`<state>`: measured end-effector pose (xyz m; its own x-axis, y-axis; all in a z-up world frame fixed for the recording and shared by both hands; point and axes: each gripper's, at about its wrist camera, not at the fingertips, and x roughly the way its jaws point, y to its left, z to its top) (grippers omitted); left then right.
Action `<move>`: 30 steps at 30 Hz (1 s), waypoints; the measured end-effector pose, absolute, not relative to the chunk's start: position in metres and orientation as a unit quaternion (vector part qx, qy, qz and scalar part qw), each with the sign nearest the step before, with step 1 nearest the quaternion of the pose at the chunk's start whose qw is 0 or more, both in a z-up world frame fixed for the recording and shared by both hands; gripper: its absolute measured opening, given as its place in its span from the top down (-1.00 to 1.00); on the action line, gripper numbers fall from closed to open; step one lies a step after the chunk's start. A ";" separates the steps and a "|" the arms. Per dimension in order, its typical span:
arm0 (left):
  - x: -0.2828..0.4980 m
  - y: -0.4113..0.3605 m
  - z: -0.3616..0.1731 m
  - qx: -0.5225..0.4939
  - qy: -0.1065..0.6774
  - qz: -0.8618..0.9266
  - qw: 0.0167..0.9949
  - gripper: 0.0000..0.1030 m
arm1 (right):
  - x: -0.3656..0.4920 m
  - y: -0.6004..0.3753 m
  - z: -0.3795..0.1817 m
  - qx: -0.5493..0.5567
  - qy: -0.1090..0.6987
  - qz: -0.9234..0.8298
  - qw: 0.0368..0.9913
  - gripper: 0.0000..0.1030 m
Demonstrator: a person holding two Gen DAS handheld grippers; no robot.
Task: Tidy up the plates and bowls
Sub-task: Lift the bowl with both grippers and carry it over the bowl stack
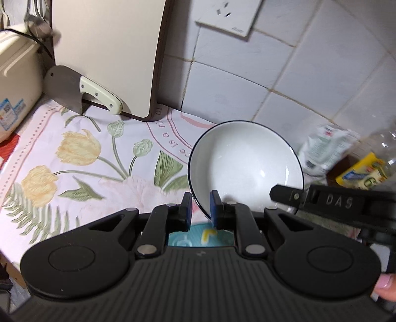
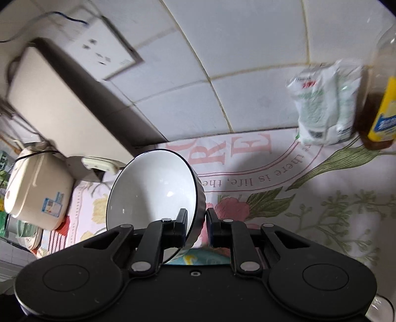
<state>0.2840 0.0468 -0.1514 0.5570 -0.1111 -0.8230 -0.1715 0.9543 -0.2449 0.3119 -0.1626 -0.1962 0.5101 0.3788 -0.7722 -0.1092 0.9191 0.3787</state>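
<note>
White tile: wall (image 1: pixel 284 74) behind the counter, socket plate (image 1: pixel 227 17) mounted on it.
Counter: covered with floral cloth (image 1: pixel 81 158), yellow tulips and pink lettering.
Cutting board: beige (image 1: pixel 106 49), upright, leaning on the wall at the counter's back.
Rice cooker: cream (image 2: pixel 37 188), at the far end of the counter past the board.
Bowl: white with dark rim (image 1: pixel 245 168), tilted, clear of the cloth, held by both claws on opposite sides of the rim; in the right wrist view (image 2: pixel 153 193) it sits left of centre, opening toward the camera.
Left claw: (image 1: pixel 201 210) closed tight on the bowl's near rim, blue pads either side of the wall.
Right claw: (image 2: pixel 195 225) clamped on the bowl wall, one finger inside, one outside; its arm marked "DAS" comes in from the right edge of the left wrist view.
Cleaver: grey blade, cream handle (image 1: pixel 74 89), propped against the board.
Bag: white-green packet (image 2: pixel 324 104) near the wall, just beside a bottle (image 2: pixel 381 99) with yellow label.
Fingertip: person's (image 1: pixel 384 283), at the left view's lower right edge.
</note>
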 end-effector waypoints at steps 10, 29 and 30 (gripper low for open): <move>0.201 0.031 -0.099 -0.133 0.438 0.008 0.889 0.74 | 0.227 -0.182 -0.155 0.154 0.443 0.177 0.865 0.62; 0.133 -0.038 -0.085 -0.161 0.434 -0.108 0.880 0.74 | 0.121 -0.269 -0.144 0.195 0.423 0.112 0.878 0.62; 0.131 -0.043 -0.086 -0.159 0.436 -0.114 0.879 0.74 | 0.118 -0.275 -0.145 0.196 0.423 0.107 0.878 0.62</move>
<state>0.1312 -0.0429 -0.0861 0.5943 -0.3378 -0.7299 0.0612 0.9239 -0.3777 0.1179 -0.2745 -0.1451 0.6195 0.3538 -0.7008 -0.0215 0.9000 0.4353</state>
